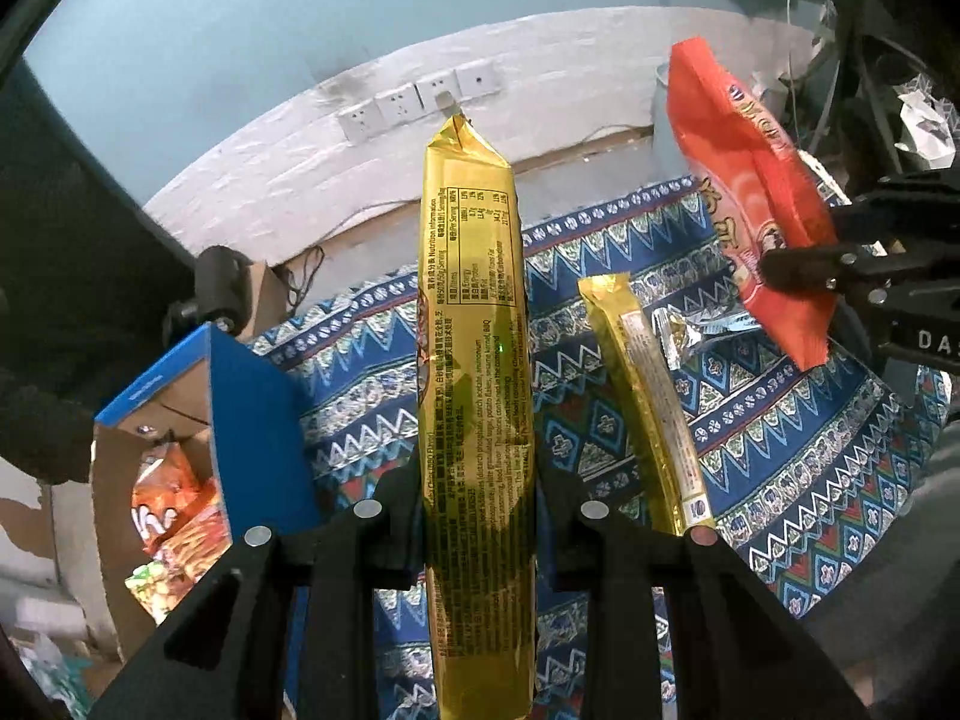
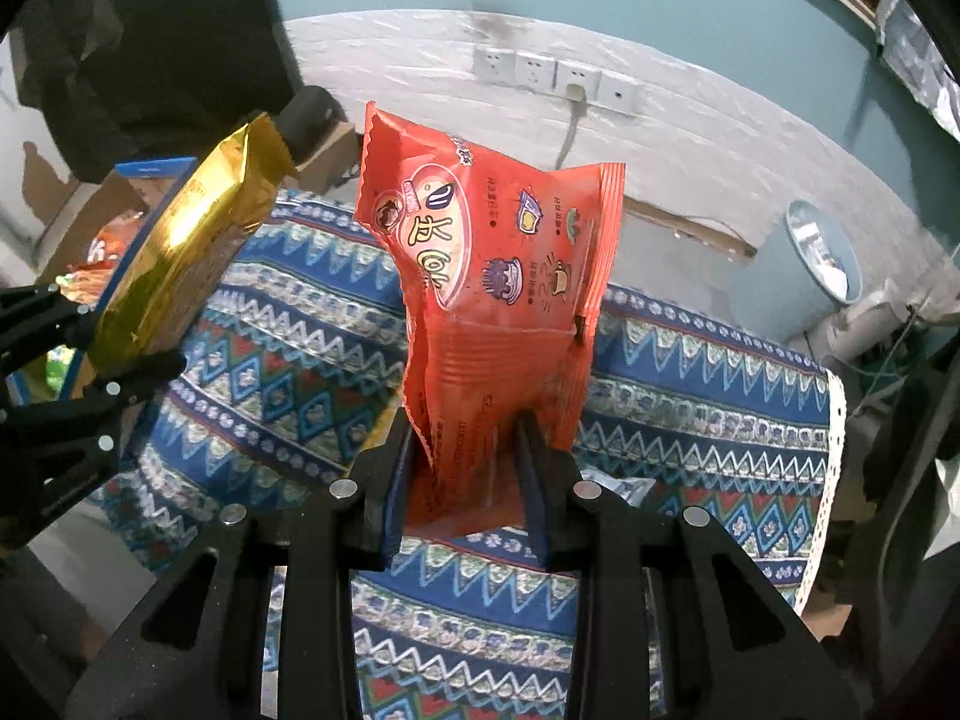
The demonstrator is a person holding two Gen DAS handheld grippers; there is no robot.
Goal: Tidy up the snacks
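At the bottom centre of the left view, the left tongs (image 1: 477, 516) clamp a gold pack (image 1: 474, 360) low down, so it stands clear of the patterned cloth (image 1: 810, 450). The right tongs (image 2: 465, 462) likewise pinch an orange bag (image 2: 480, 276) by its bottom edge. Farther back, a second gold pack (image 1: 645, 396) and a silver wrapper (image 1: 690, 327) lie on the cloth. At lower left an open box (image 1: 252, 408) already holds snacks, likely the destination.
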